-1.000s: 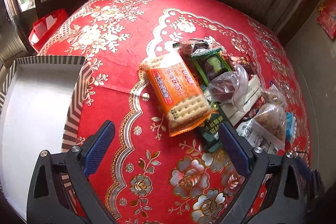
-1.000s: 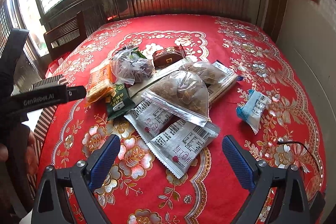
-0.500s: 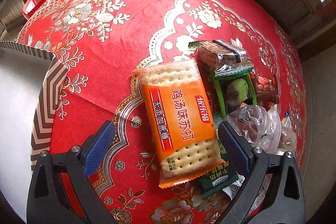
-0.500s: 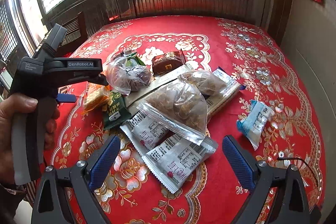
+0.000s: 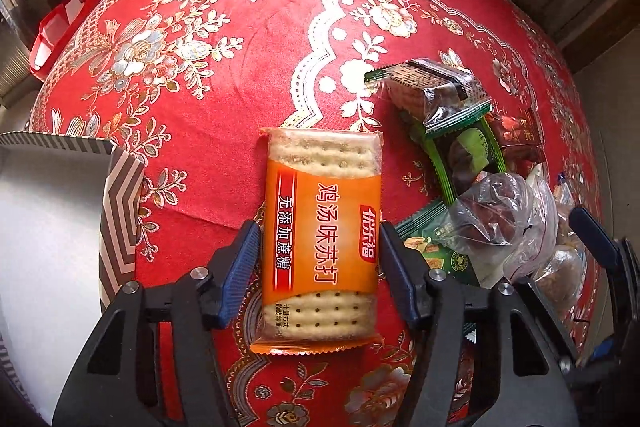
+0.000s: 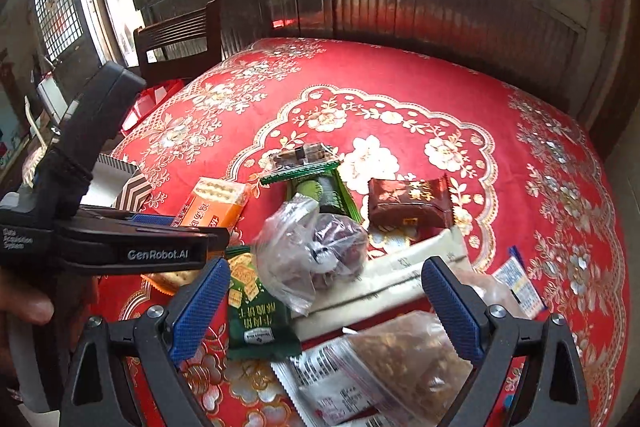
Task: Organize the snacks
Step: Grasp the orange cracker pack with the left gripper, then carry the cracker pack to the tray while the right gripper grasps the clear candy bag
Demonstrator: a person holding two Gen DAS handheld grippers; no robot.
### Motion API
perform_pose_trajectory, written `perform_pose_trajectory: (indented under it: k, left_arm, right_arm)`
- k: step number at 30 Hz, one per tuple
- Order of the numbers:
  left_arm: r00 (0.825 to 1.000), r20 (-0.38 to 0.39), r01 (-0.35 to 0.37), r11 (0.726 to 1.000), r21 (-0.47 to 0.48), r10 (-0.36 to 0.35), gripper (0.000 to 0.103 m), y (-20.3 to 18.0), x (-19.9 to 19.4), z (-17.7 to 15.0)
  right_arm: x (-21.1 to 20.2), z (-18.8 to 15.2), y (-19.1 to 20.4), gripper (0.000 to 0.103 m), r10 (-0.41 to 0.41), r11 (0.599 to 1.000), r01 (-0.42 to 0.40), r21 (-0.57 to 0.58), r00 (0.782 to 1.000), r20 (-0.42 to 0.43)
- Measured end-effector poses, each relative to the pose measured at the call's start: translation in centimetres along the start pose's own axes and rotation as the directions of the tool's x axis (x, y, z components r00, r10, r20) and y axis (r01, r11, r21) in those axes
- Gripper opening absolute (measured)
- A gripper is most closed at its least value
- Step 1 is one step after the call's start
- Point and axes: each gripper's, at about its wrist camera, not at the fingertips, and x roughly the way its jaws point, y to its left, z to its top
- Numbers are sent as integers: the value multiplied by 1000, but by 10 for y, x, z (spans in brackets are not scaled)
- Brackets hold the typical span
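An orange cracker pack (image 5: 320, 227) lies on the red tablecloth, and my left gripper (image 5: 318, 251) is shut on its two long sides. The pack also shows in the right wrist view (image 6: 216, 205), behind the left gripper's body. My right gripper (image 6: 324, 297) is open above the snack pile: a clear bag of dark fruit (image 6: 316, 251), a dark green packet (image 6: 256, 311), a white packet (image 6: 400, 275) and a clear bag of brown snacks (image 6: 412, 355).
A striped box with a white inside (image 5: 52, 227) stands left of the cracker pack. A brown packet (image 6: 408, 203), green wrapped snacks (image 6: 324, 187) and a blue-white packet (image 6: 516, 279) lie around. A red basket (image 5: 60, 27) and a chair are beyond the table's edge.
My left gripper came down over the cracker pack and closed on it. My right gripper moved forward and lower over the snack pile, still open.
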Motion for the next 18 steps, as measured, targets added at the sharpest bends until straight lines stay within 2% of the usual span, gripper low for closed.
perform_pose_trajectory:
  k: [4,6,7,9,12,13,18]
  left_arm:
    - [1000,5,-11,1000,26,10,60,0,-1,-3]
    - [999,8,-32,999,42,32,60,-2,-1,-5]
    - [999,11,-42,998,54,41,60,-4,-1,-7]
    - [998,24,-59,995,83,57,60,-8,0,-10]
    - [996,44,-77,992,99,73,59,-11,1,-12]
    - [995,55,-86,991,102,81,54,-11,2,-12]
    - [997,54,-66,994,91,62,53,-8,-1,-15]
  right_arm:
    - [28,8,1,75,15,1000,-14,9,999,-46]
    - [40,7,-3,61,37,999,-34,32,997,-73]
    - [45,5,-4,60,49,998,-45,43,995,-87]
    - [44,2,-6,51,57,998,-54,44,996,-68]
    - [39,-1,-7,47,60,997,-58,48,997,-43]
    - [36,-2,-7,46,61,997,-59,52,998,-31]
    - [15,-5,-7,43,59,997,-59,53,998,8]
